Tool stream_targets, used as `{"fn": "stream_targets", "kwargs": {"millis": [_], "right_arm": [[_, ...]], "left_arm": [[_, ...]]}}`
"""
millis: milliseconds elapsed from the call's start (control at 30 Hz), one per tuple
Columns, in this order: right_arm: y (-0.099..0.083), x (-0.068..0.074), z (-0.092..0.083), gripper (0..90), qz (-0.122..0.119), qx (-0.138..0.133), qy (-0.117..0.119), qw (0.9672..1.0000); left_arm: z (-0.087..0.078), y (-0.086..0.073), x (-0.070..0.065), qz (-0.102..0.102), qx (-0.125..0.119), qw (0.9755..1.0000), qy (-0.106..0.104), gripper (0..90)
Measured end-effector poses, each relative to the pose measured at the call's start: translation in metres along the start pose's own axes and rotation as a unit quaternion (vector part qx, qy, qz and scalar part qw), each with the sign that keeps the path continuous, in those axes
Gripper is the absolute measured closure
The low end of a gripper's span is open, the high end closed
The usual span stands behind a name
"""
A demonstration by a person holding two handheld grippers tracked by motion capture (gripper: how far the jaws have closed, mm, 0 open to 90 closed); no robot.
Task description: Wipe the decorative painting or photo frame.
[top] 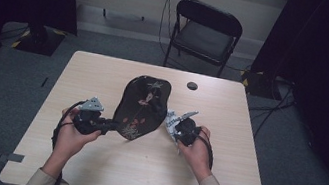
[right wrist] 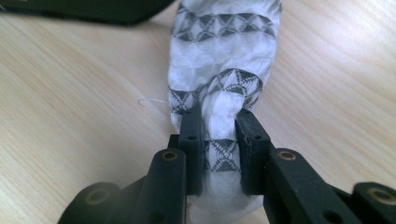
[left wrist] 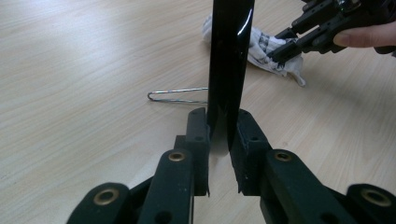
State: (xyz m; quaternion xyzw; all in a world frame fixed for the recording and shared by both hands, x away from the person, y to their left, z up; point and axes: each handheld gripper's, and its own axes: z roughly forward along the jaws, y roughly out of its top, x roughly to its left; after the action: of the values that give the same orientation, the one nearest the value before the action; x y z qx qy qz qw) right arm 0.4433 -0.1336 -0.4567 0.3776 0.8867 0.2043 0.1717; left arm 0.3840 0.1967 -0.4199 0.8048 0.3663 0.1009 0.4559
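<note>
A: Where do we have the black tray?

B: We hold it tilted up on the wooden table, near the middle. Our left gripper is clamped on the tray's near edge; in the left gripper view both jaws press the thin glossy rim.

A: And the right gripper?

B: Its jaws are closed on a white patterned cloth, bunched between the pads. The cloth lies on the table just beside the tray's right edge. A thin wire loop rests flat on the table behind the tray.
</note>
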Motion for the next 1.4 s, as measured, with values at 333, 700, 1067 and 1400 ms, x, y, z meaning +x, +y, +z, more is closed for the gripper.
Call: {"fn": "stream_targets", "kwargs": {"millis": [333, 700, 1067, 1400], "right_arm": [[-0.003, 0.013, -0.001, 75.5, -0.037, 0.013, -0.01, 0.9992], [-0.008, 0.034, -0.009, 75.6, -0.062, 0.0, 0.019, 0.9979], [-0.012, 0.059, -0.013, 75.6, -0.076, -0.024, 0.053, 0.9954], [-0.017, 0.075, -0.016, 75.5, -0.087, -0.043, 0.085, 0.9916]], "left_arm": [[0.0, -0.001, -0.004, -0.006, -0.001, 1.0, 0.007, 78.5], [0.002, -0.001, -0.011, -0.015, -0.004, 0.9997, 0.018, 78.6], [0.008, 0.0, -0.013, -0.016, -0.012, 0.9996, 0.021, 78.6], [0.012, 0.001, -0.014, -0.018, -0.018, 0.9994, 0.024, 78.6]]}}
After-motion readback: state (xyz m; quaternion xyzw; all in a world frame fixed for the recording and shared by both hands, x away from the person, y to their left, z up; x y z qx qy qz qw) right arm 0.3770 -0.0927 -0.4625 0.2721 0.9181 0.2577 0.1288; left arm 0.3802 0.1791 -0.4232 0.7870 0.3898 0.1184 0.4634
